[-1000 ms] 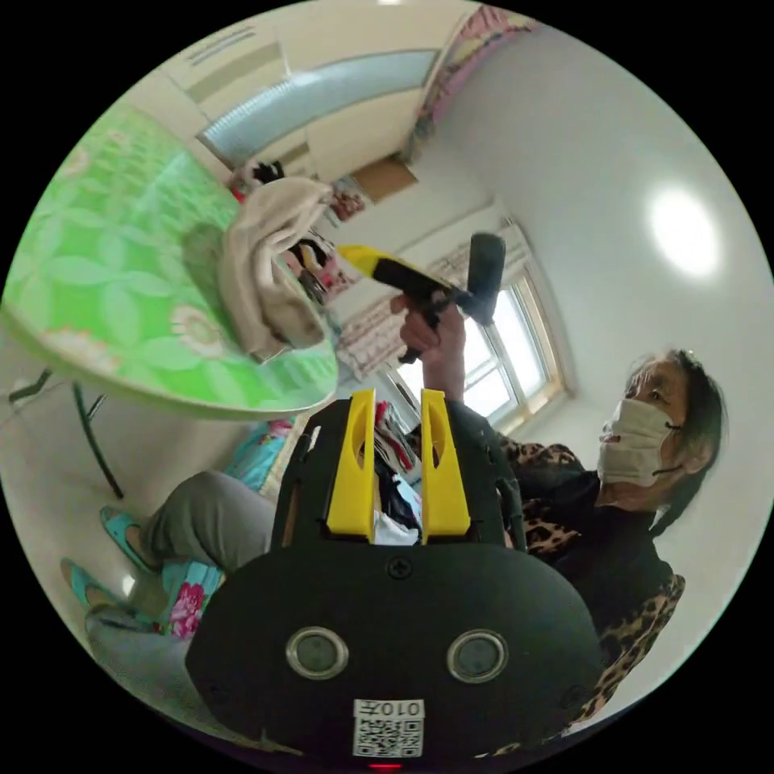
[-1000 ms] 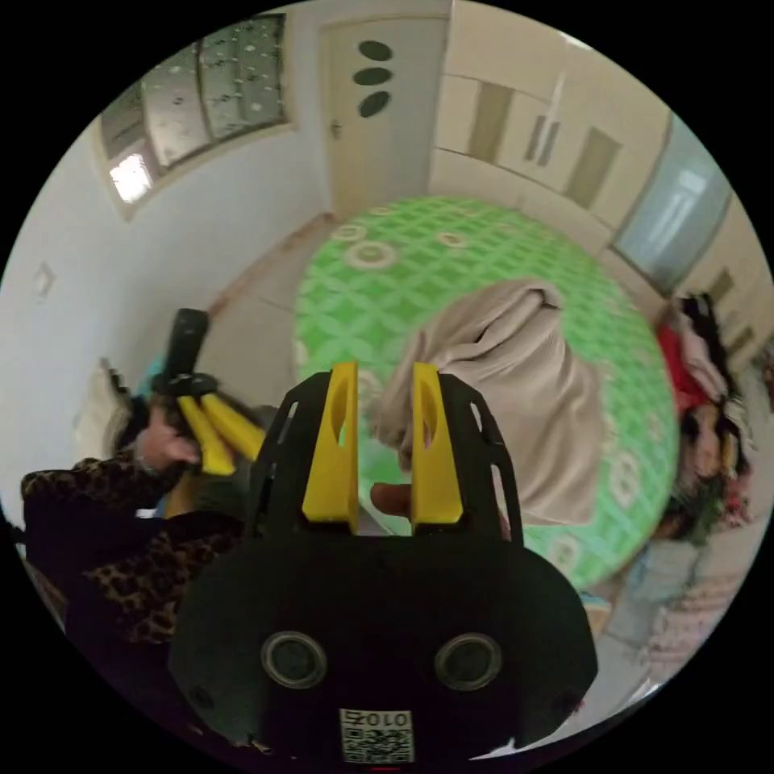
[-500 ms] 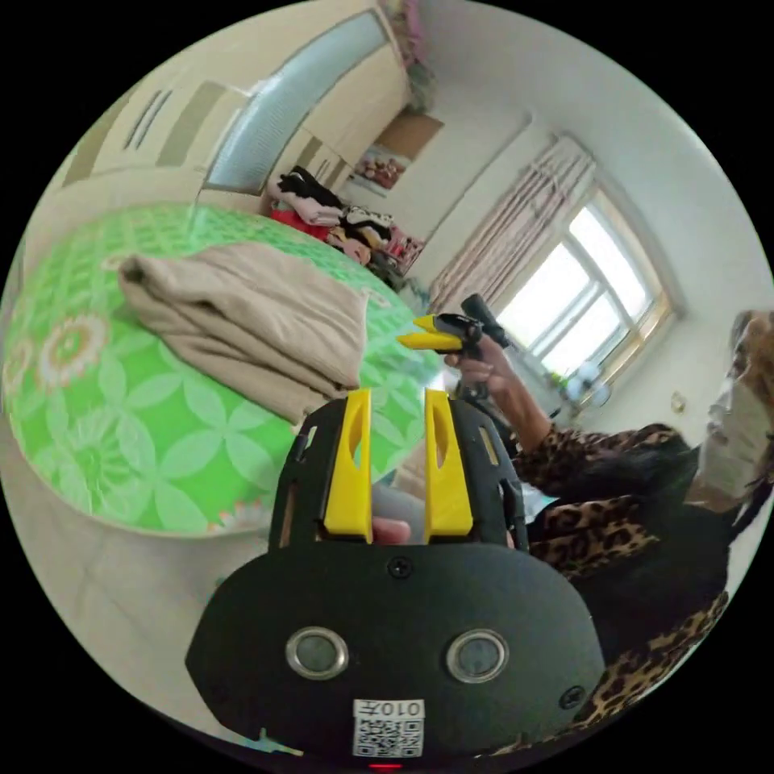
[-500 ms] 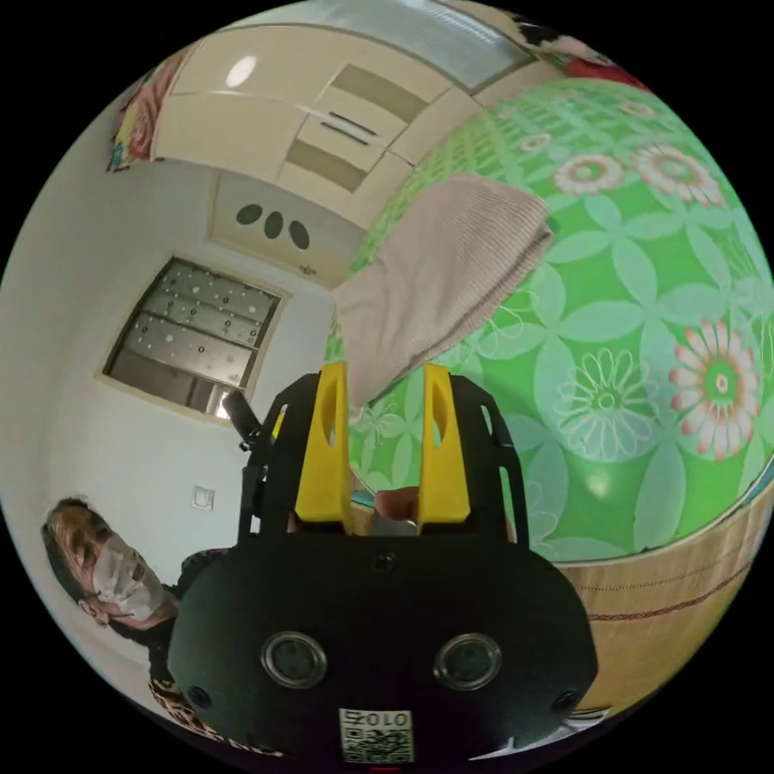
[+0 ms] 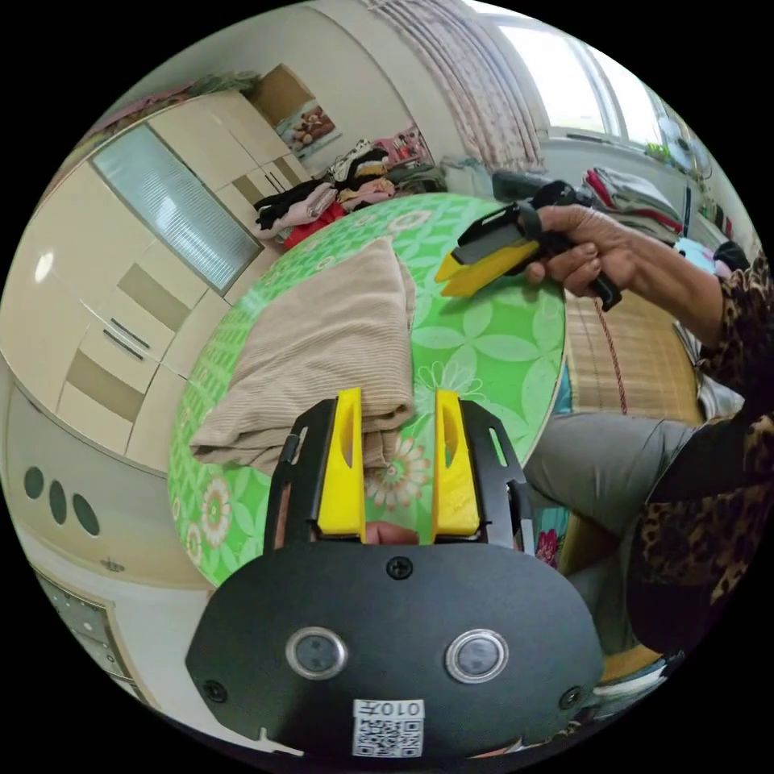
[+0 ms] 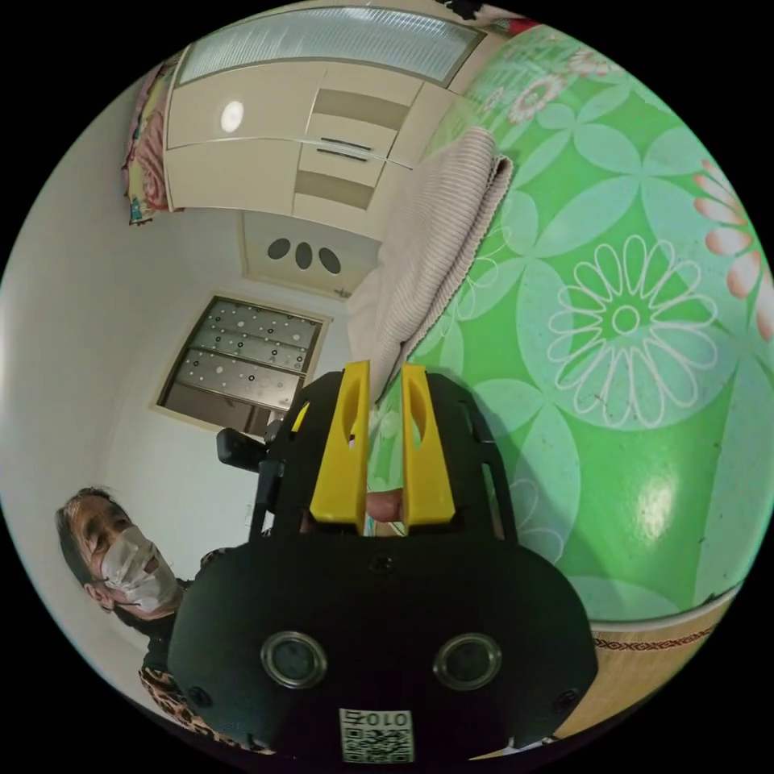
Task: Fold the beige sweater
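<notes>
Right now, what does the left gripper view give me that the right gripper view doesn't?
Left gripper view: the right gripper held over the table in the person's hand, the clothes pile and the window. Right gripper view: the door and a dotted glass panel. Both: the folded beige sweater on the green table.

The beige sweater (image 5: 322,347) is a soft ribbed knit, matt, its fine ridges running the length of the cloth. Under it the worktop (image 5: 484,339) wears a smooth green flowered covering, glossy enough to throw back a bright patch of light in the right gripper view. The left gripper (image 5: 395,451) has smooth yellow plastic fingers (image 5: 347,463) on a matt black plastic body; the right gripper (image 6: 379,439) looks the same. The wardrobe (image 5: 105,266) fronts are smooth cream panels with a slight sheen.
</notes>
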